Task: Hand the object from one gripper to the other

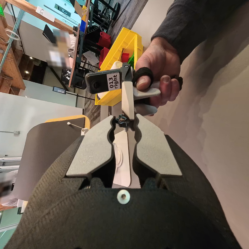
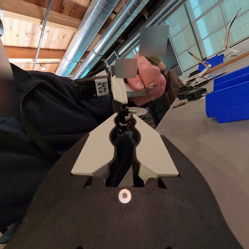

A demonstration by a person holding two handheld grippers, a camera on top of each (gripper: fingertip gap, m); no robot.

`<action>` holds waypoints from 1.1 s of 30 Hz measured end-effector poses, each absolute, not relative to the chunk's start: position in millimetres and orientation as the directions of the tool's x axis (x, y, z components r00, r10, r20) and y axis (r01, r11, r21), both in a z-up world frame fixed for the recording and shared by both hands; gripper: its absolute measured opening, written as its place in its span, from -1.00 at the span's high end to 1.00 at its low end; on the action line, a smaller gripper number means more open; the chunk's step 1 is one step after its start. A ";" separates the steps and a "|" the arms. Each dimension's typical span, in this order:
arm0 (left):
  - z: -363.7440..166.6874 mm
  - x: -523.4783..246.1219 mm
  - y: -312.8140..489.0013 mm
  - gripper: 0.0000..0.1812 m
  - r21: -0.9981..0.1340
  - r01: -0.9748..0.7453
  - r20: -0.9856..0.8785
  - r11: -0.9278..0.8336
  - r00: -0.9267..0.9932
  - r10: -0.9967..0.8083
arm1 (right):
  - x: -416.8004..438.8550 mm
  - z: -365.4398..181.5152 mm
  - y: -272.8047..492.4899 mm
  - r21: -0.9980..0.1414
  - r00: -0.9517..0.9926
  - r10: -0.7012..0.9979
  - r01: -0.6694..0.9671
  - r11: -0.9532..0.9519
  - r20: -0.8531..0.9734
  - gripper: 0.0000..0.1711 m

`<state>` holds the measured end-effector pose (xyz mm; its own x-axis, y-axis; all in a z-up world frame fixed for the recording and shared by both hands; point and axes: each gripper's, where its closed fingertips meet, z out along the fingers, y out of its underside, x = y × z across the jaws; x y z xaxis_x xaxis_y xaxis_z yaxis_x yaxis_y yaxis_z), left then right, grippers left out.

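Black knob screw [image 1: 122, 121] with silver thread, pinched at meeting tips of both tongs | left tongs [image 1: 124, 122] narrow, on knob | right tongs [image 2: 124, 115] narrow, on knob | yellow bin [image 1: 121, 44] behind on surface [image 1: 215, 121]

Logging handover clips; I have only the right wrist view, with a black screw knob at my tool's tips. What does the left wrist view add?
Observer: A yellow bin stands on the table behind the right tool.
Operator: Anything under the knob?
Observer: A white card lies on the table below the left tool.
Operator: Which tool grips the knob?
Observer: Cannot tell; it sits between the left tool's tips, with the right tool's fingers right beside it.
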<state>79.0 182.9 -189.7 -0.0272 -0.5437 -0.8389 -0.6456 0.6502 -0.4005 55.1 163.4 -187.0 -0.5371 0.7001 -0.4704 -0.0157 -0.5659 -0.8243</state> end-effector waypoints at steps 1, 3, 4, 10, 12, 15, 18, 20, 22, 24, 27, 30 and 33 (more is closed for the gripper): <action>-189.4 78.9 183.3 0.72 -0.403 -0.647 -0.836 0.647 -0.027 -0.548 | 54.9 -187.5 165.3 -0.823 -0.530 0.704 -0.019 -0.568 -0.474 0.80; -189.1 77.5 185.3 0.72 -0.414 -0.655 -0.824 0.632 -0.025 -0.566 | 54.2 -189.0 171.4 -0.827 -0.498 0.727 -0.034 -0.561 -0.473 0.70; -188.1 76.7 186.5 0.72 -0.433 -0.656 -0.811 0.618 -0.015 -0.585 | 54.9 -188.4 174.2 -0.834 -0.482 0.743 -0.046 -0.550 -0.464 0.68; -190.2 66.0 190.8 0.72 -0.628 -0.663 -0.573 0.408 0.038 -0.819 | 57.7 -194.9 183.8 -0.996 -0.207 0.976 -0.035 -0.077 -0.068 0.67; -190.5 63.5 185.9 0.72 -0.674 -0.659 -0.455 0.335 0.013 -0.890 | 59.5 -195.1 179.7 -0.980 -0.124 0.973 0.010 0.198 0.195 0.67; -191.4 60.8 176.1 0.73 -0.693 -0.673 -0.300 0.258 -0.056 -0.952 | 61.9 -193.7 169.7 -0.815 -0.056 0.821 0.098 0.571 0.568 0.67; -195.3 59.7 165.0 0.73 -0.678 -0.706 -0.153 0.202 -0.134 -0.979 | 58.8 -191.9 157.1 -0.688 -0.106 0.703 0.148 0.710 0.703 0.60; -197.0 61.1 158.4 0.73 -0.665 -0.726 -0.074 0.177 -0.172 -0.982 | 56.0 -198.5 154.6 -0.599 -0.161 0.629 0.200 0.776 0.761 0.59; -203.8 58.1 156.7 0.73 -0.620 -0.765 -0.031 0.174 -0.198 -0.980 | 56.0 -204.1 155.9 -0.518 -0.210 0.566 0.245 0.820 0.797 0.62; -206.5 57.1 155.6 0.73 -0.597 -0.785 0.004 0.164 -0.208 -0.978 | 55.7 -201.3 152.1 -0.480 -0.229 0.528 0.234 0.845 0.818 0.60; -213.5 55.4 156.8 0.73 -0.543 -0.820 0.008 0.182 -0.222 -0.975 | 52.0 -199.5 148.5 -0.447 -0.262 0.498 0.233 0.864 0.827 0.56; -219.5 57.1 153.4 0.72 -0.509 -0.839 0.033 0.192 -0.242 -0.970 | 46.4 -207.1 152.5 -0.392 -0.309 0.462 0.263 0.882 0.832 0.58; -224.6 58.4 151.4 0.72 -0.471 -0.859 0.051 0.203 -0.256 -0.965 | 42.6 -218.4 153.4 -0.340 -0.375 0.431 0.287 0.896 0.821 0.65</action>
